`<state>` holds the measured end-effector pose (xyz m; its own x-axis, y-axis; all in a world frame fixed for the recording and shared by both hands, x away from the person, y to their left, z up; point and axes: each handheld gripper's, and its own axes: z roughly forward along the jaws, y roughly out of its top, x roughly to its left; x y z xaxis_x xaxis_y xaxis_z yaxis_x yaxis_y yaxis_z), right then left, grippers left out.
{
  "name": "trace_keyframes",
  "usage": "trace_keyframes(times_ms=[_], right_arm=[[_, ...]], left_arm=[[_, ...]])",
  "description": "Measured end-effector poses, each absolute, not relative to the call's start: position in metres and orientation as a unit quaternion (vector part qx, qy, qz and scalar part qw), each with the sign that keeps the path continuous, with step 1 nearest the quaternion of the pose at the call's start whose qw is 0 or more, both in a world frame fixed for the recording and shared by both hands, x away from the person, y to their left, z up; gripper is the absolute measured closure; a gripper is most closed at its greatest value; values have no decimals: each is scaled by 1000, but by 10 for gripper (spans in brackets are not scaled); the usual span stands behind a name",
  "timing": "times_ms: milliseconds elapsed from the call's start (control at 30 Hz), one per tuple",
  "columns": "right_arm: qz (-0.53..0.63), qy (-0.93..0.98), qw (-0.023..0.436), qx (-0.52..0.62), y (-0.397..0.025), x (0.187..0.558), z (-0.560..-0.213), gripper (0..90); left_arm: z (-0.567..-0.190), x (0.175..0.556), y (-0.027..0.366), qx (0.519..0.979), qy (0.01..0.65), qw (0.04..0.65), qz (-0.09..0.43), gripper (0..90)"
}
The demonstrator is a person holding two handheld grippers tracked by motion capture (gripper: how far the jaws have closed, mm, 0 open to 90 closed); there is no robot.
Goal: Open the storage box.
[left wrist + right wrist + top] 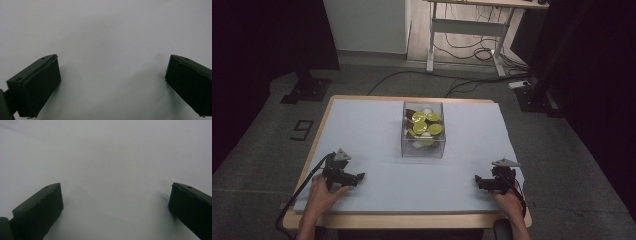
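Between both grippers — left [360,176], right [477,179] — bare mat [372,130]; clear box [423,145] beyond.

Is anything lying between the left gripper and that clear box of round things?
No. In the high view, bare white table cover separates the left gripper from the clear box.

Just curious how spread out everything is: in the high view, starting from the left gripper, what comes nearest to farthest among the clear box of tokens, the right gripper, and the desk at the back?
From the left gripper:
1. Clear box, table centre, ahead and to its right.
2. Right gripper, near edge, across the table.
3. Desk, on the floor beyond the table.
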<state>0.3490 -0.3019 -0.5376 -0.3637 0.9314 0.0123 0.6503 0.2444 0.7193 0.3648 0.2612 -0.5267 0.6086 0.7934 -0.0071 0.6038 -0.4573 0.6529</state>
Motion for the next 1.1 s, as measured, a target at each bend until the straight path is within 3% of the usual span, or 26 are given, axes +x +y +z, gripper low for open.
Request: trace_keyframes(times_ms=[800,1100], right_arm=[[321,764,212,518,-302,349,-536,0],[329,773,197,505,-299,348,-532,40]], left_arm=[[-525,359,261,836,423,313,157,25],[-524,355,257,840,418,311,150,24]])
